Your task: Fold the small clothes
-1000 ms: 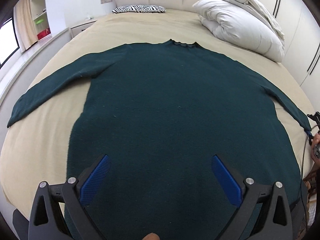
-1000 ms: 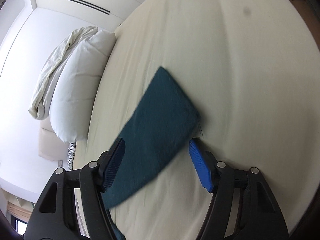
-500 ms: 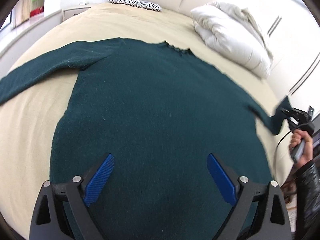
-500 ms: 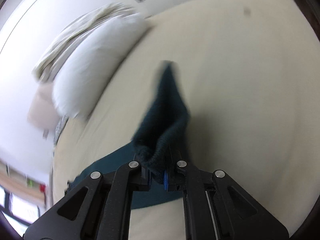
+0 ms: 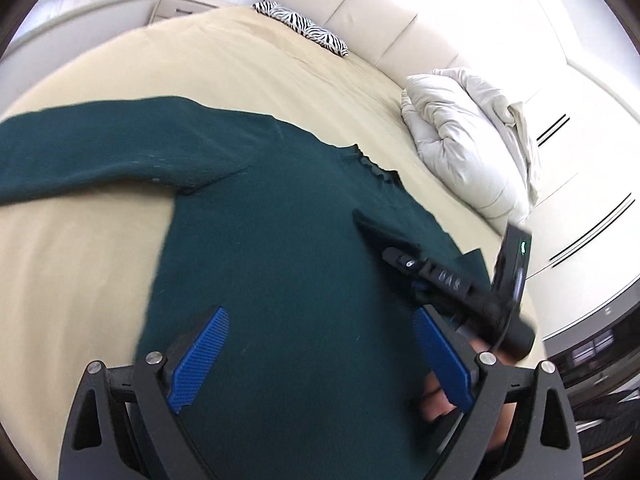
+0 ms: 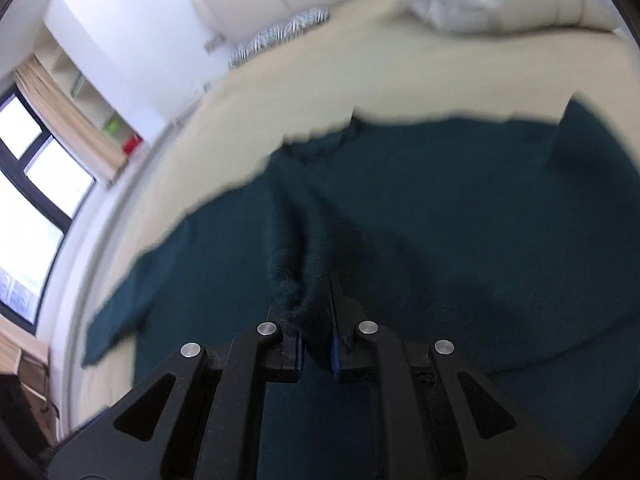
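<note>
Bedroom setting: wide bed with beige cotton sheet taking up most of both views, cream padded headboard standing behind it. Lying flat across the sheet, dark green knitted long-sleeved sweater, neckline toward the headboard, one sleeve stretching out to the left edge of the left wrist view. Resting at the far end near the headboard, small zebra-striped cushion; sitting to the right of the sweater, bundled white duvet with pillow. Hovering over the lower body of the sweater, left gripper, blue-padded fingers spreading wide apart and holding nothing. Reaching in over the sweater from the right side, right gripper, fingers pressing close together and pinching the cuff end of the other sweater sleeve, the sleeve lying doubled back across the chest of the garment. Showing at the left of the right wrist view, window with tan curtain. Motion blur softening the fabric edges in the right wrist view.
</note>
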The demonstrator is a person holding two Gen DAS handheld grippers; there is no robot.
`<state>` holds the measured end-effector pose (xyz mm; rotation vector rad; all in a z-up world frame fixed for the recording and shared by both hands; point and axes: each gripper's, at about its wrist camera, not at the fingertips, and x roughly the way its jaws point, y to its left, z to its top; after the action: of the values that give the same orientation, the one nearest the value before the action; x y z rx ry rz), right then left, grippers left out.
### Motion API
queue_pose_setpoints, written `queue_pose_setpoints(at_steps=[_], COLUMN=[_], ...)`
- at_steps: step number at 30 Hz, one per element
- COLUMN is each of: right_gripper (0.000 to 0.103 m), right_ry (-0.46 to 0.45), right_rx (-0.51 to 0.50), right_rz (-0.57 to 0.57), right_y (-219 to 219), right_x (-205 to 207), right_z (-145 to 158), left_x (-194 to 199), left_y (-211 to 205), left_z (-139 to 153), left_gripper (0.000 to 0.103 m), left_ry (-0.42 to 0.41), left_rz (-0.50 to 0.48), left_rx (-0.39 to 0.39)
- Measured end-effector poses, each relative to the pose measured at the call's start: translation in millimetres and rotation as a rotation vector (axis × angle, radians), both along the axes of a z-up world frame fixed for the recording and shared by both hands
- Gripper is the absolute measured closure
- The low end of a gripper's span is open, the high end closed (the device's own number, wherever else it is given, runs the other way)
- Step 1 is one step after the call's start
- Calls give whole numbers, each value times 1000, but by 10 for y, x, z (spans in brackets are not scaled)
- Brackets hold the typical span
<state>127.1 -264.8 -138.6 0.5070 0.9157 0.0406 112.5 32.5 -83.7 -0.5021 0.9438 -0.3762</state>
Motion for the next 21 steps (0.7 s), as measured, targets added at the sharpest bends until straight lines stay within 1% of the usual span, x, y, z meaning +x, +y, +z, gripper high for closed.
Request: queue_pose_setpoints(at_steps=[1,3,4,5,6,7,8,10,11,12,14,15,16,18,19,20,21], right_gripper=[79,60,41,35,33,33,33,33,33,33,32,32,32,32,32,32,32], right_ry=[28,-34,-71,-81,-93,-121,-135,-148,-143,-136,-119,-116,-108,-109,-116,-121,-126], right_rx=[14,46,74,104,133,158,156,172,190,203,253,272,301,354,386,403,413], right_rz=[26,22,16,8,-3,-19,-31,-74,-112,-138,-207,-232,-264,-314,-339,-349,-356], right_y=[64,64,-9,-90,-167,-340,-304,-601,-792,-919,-1291,-1274,-1449,-1625,-1765,-1843,-1897], right_x=[52,-31,-93,-147,-224,-339,-481,-726,-824,-860,-992,-1157,-1228,-1247,-1277,-1299,-1298], right_z=[-145,-193,-166,-141,-116,-57,-36,-29,-52,-72,-174,-210,-270,-384,-423,-452,-471], left_x=[58,189,264,334,423,505,575,743,812,887,974,1005,1040,1097,1111,1114,1105], left_y=[-27,-117,-175,-237,-330,-423,-513,-745,-846,-947,-1110,-1175,-1235,-1327,-1366,-1391,-1425], left_z=[-13,-63,-92,-116,-143,-168,-195,-290,-347,-406,-436,-421,-406,-394,-388,-387,-366], left_gripper=[8,8,8,8,8,9,13,23,33,37,38,43,49,78,83,94,94], left_ry=[0,8,16,22,31,39,47,86,107,131,126,115,110,115,110,104,90], left_rz=[-4,-13,-21,-28,-36,-48,-61,-102,-120,-136,-143,-147,-150,-158,-169,-183,-197], left_rx=[-4,-8,-23,-35,-38,-37,-35,-14,-3,13,69,94,119,155,171,180,201])
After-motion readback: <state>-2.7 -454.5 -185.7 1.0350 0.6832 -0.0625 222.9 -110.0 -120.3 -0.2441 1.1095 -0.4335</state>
